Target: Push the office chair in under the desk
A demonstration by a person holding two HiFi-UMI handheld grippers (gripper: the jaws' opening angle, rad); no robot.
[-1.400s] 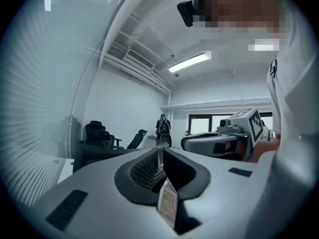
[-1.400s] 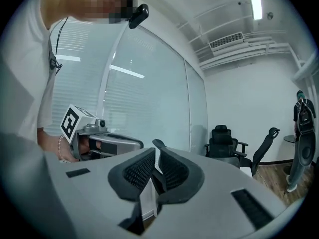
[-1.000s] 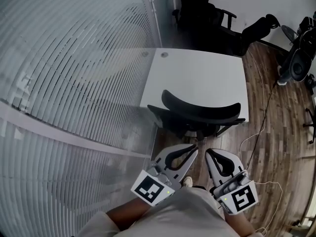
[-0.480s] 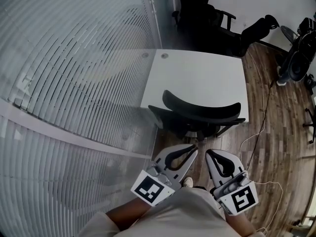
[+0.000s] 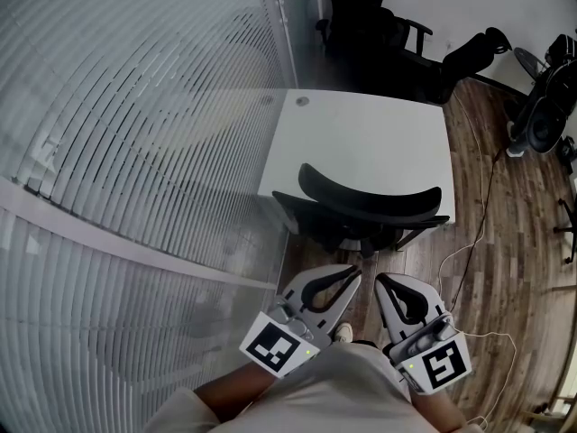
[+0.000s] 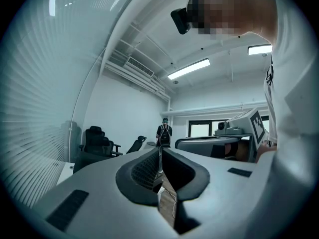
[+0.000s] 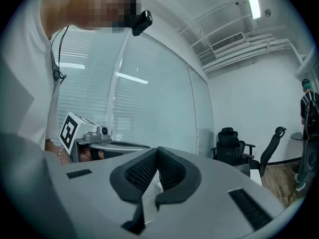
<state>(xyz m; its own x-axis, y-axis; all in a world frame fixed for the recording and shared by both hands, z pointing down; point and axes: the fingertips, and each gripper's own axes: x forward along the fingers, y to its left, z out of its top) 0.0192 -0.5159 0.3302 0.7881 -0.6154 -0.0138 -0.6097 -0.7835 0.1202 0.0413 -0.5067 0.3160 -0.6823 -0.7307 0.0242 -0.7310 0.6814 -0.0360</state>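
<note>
The black office chair (image 5: 370, 204) stands at the near edge of the white desk (image 5: 361, 124), its curved backrest toward me and its seat partly under the top. My left gripper (image 5: 354, 272) and right gripper (image 5: 380, 279) hang side by side just short of the chair, touching nothing. Both are shut and empty. In the left gripper view the jaws (image 6: 159, 152) meet with nothing between them, and the right gripper's marker cube (image 6: 249, 126) shows beside them. The right gripper view shows its own jaws (image 7: 157, 151) shut too.
A glass wall with blinds (image 5: 135, 152) runs along the left, close to the desk. Other black chairs (image 5: 370, 25) stand behind the desk. A white cable (image 5: 464, 264) lies on the wood floor at right, near a fan (image 5: 545, 106). A person (image 6: 163, 132) stands far off.
</note>
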